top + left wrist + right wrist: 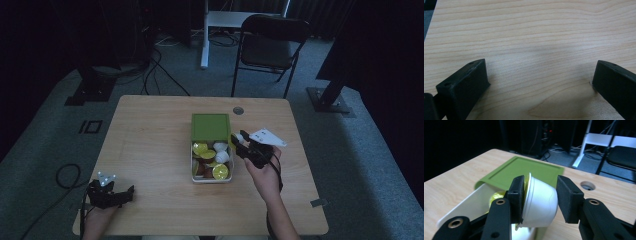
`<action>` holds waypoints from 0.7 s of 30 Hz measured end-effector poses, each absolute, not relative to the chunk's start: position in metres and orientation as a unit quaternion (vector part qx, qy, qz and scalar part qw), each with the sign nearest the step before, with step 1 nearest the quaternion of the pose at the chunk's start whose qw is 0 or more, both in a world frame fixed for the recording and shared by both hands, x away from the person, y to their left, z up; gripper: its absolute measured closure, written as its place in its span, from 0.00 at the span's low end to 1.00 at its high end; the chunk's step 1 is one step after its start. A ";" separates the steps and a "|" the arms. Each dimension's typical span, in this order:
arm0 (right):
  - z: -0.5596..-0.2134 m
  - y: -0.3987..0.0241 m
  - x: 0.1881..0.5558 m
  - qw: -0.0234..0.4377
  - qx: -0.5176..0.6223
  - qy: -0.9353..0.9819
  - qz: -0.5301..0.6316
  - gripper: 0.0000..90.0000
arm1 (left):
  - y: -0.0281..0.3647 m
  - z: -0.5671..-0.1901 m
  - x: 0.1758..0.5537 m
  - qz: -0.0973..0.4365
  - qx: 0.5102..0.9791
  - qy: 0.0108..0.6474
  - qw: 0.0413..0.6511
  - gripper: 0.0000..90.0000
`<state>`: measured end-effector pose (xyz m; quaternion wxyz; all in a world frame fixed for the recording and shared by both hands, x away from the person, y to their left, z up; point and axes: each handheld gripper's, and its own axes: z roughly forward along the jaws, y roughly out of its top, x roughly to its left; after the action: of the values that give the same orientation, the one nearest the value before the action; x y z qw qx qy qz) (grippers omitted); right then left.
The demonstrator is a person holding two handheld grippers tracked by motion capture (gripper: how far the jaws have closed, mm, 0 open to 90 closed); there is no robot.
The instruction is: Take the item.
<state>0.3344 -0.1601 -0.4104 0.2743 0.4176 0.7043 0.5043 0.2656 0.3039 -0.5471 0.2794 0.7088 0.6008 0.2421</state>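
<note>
1. From the high view, the pale wooden table (150,150) carried a white rectangular box (192,170) near its centre, holding small capsules with yellow and white tops; its flat green square lid (210,127) lay against the box's far end.
2. The right gripper (239,138) sat just beside the box's right edge, in the person's right hand (265,172). The left gripper (122,195) lay at the table's near left corner, well apart from the box.
3. Through the left gripper view, both black jaws stood spread wide over bare wood grain, with nothing between them.
4. Through the right gripper view, the jaws pinched a small white plastic capsule with a yellow foil top (539,202), tilted on its side, foil against the left jaw. It hung just above the open box (466,205), with the green lid (524,172) behind it.
</note>
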 end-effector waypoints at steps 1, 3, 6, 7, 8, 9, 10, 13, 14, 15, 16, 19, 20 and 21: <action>-0.411 -0.162 0.335 0.277 0.419 0.705 0.501 0.65 | 0.304 -0.547 0.266 0.242 0.709 0.601 0.279 0.00; -0.412 -0.167 0.337 0.283 0.423 0.702 0.497 0.65 | 0.304 -0.547 0.266 0.242 0.709 0.601 0.279 0.00; -0.416 -0.175 0.341 0.289 0.430 0.701 0.490 0.65 | 0.304 -0.547 0.266 0.242 0.709 0.601 0.280 0.00; -0.418 -0.177 0.343 0.290 0.434 0.701 0.487 0.65 | 0.304 -0.547 0.266 0.242 0.709 0.601 0.280 0.00; -0.420 -0.180 0.344 0.290 0.439 0.698 0.486 0.65 | 0.304 -0.547 0.266 0.242 0.709 0.601 0.280 0.00; -0.420 -0.180 0.344 0.290 0.439 0.698 0.486 0.65 | 0.304 -0.547 0.266 0.242 0.709 0.601 0.280 0.00; -0.424 -0.185 0.347 0.290 0.444 0.697 0.483 0.65 | 0.304 -0.547 0.266 0.242 0.709 0.601 0.280 0.00; -0.429 -0.188 0.350 0.292 0.451 0.692 0.482 0.65 | 0.304 -0.547 0.266 0.242 0.709 0.601 0.279 0.00; -0.434 -0.191 0.353 0.292 0.452 0.693 0.480 0.66 | 0.304 -0.547 0.266 0.242 0.709 0.601 0.279 0.00; -0.437 -0.193 0.354 0.290 0.454 0.695 0.477 0.65 | 0.304 -0.547 0.266 0.242 0.709 0.601 0.279 0.00; -0.437 -0.193 0.354 0.290 0.454 0.695 0.477 0.65 | 0.304 -0.547 0.266 0.242 0.709 0.601 0.279 0.00; -0.445 -0.196 0.359 0.287 0.459 0.696 0.472 0.65 | 0.304 -0.547 0.266 0.242 0.709 0.601 0.279 0.00; -0.452 -0.200 0.362 0.283 0.467 0.694 0.470 0.65 | 0.304 -0.547 0.266 0.242 0.709 0.601 0.279 0.00; -0.452 -0.200 0.362 0.283 0.467 0.694 0.470 0.65 | 0.304 -0.547 0.266 0.242 0.709 0.601 0.279 0.00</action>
<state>0.3622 -0.1998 -0.4517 0.2826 0.4672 0.6936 0.4699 0.2656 0.3039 -0.5470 0.2793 0.7090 0.6006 0.2419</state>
